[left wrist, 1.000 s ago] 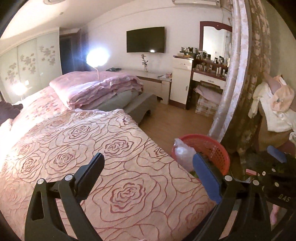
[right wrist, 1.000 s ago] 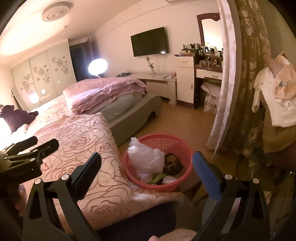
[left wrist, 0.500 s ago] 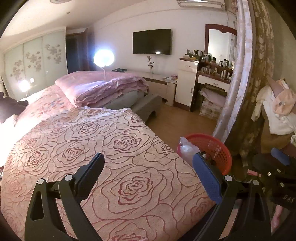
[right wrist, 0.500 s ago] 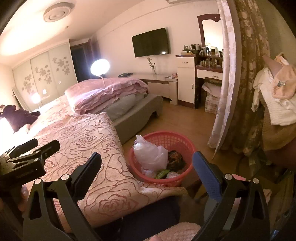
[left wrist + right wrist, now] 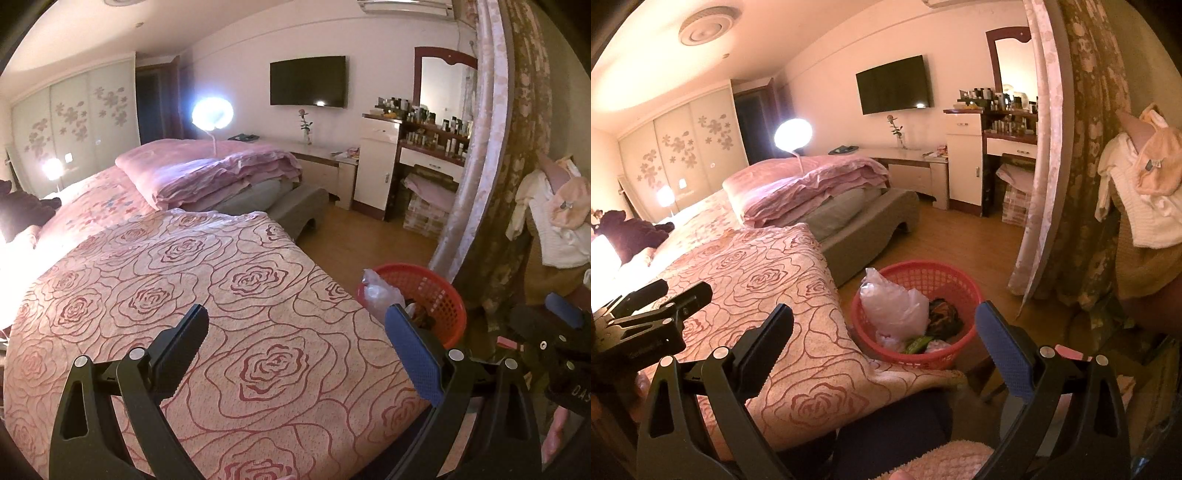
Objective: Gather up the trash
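Observation:
A red mesh basket (image 5: 923,357) stands on the floor beside the bed corner. It holds a crumpled clear plastic bag (image 5: 894,308), a dark wrapper (image 5: 943,318) and a green scrap (image 5: 918,343). My right gripper (image 5: 884,314) hovers open above and in front of the basket, with nothing between its fingers. My left gripper (image 5: 295,317) is open and empty over the rose-patterned blanket (image 5: 240,280). From the left wrist view the basket (image 5: 443,295) sits past the bed's right corner, the bag (image 5: 376,295) poking over its rim. No loose trash shows on the blanket.
A folded pink quilt (image 5: 207,173) lies at the bed's far end, a dark plush toy (image 5: 631,230) by the pillows. Wooden floor (image 5: 960,236) leads to a dresser (image 5: 964,155). Patterned curtains (image 5: 1082,147) and hanging clothes (image 5: 1145,184) stand to the right. A person's leg (image 5: 894,435) is below.
Both views have swung slightly left, so the basket sits further right in frame and more of the bed shows. Both grippers stay open and empty.

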`<state>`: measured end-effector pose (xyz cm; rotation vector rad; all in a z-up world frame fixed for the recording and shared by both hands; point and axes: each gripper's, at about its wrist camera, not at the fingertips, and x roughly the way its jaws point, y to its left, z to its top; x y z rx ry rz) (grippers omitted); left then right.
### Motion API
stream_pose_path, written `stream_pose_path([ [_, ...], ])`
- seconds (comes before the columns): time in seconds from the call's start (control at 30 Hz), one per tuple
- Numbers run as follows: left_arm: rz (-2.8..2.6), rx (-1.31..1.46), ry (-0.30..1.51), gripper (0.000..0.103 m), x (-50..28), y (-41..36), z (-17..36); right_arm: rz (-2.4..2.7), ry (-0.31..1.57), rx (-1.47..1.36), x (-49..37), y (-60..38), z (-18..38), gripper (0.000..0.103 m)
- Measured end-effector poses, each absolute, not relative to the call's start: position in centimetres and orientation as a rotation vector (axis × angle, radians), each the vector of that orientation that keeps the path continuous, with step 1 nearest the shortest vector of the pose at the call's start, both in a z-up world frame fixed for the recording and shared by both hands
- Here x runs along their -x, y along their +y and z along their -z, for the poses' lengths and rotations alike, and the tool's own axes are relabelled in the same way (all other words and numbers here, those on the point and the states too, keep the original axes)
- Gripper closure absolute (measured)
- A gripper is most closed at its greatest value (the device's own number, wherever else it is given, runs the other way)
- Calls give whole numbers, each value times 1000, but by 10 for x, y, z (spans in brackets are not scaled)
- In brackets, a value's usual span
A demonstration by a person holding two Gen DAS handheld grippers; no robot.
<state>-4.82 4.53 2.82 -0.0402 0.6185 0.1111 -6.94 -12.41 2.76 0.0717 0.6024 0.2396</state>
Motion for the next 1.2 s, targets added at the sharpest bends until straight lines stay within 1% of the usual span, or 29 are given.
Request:
stream_pose_path([
  [1.2, -114, 38, 632, 11, 49, 45, -22, -240, 614, -73, 75, -121, -24, 7],
])
